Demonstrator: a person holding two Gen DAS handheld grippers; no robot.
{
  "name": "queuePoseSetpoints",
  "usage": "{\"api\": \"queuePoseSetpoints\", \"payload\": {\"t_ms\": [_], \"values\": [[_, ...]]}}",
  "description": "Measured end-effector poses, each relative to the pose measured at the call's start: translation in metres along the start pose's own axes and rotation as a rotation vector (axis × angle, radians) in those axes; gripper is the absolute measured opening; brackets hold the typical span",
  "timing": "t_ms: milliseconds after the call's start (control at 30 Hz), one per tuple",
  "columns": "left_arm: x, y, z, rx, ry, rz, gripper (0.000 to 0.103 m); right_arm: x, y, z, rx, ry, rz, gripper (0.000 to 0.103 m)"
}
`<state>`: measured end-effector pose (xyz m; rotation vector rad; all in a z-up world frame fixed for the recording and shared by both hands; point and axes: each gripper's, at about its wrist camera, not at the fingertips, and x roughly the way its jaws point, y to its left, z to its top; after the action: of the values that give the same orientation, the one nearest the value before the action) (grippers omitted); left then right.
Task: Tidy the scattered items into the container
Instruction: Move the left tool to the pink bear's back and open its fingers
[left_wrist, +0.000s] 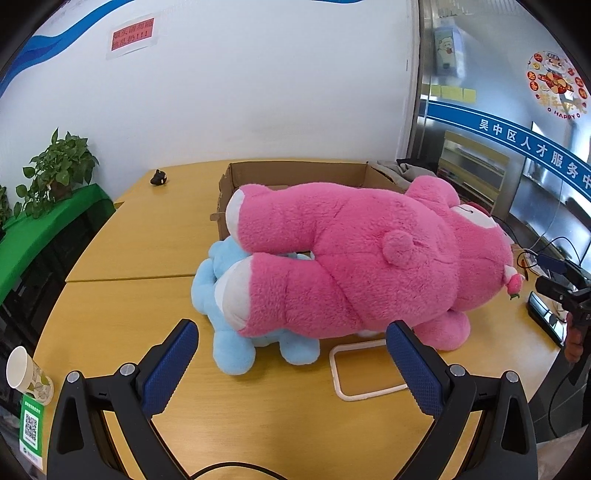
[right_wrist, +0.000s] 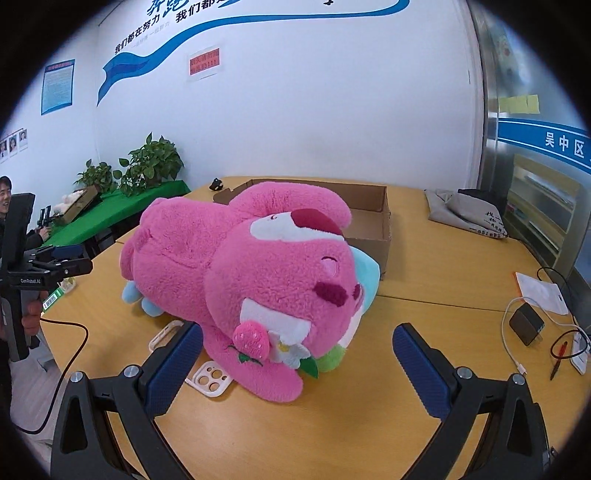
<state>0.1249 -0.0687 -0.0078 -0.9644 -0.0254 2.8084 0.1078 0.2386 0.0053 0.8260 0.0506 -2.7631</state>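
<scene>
A big pink plush bear (left_wrist: 369, 258) lies face down on the wooden table, on top of a light blue plush toy (left_wrist: 225, 325). Behind them stands an open cardboard box (left_wrist: 295, 173). My left gripper (left_wrist: 291, 354) is open and empty, just short of the bear's legs. In the right wrist view the bear's head (right_wrist: 280, 288) faces me, the blue toy (right_wrist: 367, 273) peeks out beside it, and the box (right_wrist: 369, 218) is behind. My right gripper (right_wrist: 297, 354) is open and empty in front of the head. A white phone case (right_wrist: 210, 378) lies partly under the bear.
The phone case also shows in the left wrist view (left_wrist: 365, 373). A paper cup (left_wrist: 27, 373) stands at the table's left edge. A small black object (left_wrist: 159, 178) lies far back. A grey bag (right_wrist: 469, 214), a charger (right_wrist: 526, 325), cables and a pen (right_wrist: 557, 358) lie to the right.
</scene>
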Motion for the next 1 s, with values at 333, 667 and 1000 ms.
{"api": "queuePoseSetpoints", "payload": {"t_ms": [333, 667, 1000], "values": [[0.014, -0.036, 0.001, 0.103, 0.036, -0.098, 0.103, 0.018, 0.0, 0.013, 0.114, 0.071, -0.088, 0.103], [0.021, -0.062, -0.01, 0.091, 0.067, -0.151, 0.103, 0.032, -0.003, -0.005, 0.22, 0.162, -0.091, 0.103], [0.022, -0.068, 0.003, 0.114, 0.054, -0.141, 0.103, 0.024, 0.011, 0.004, 0.183, 0.131, -0.056, 0.103]]}}
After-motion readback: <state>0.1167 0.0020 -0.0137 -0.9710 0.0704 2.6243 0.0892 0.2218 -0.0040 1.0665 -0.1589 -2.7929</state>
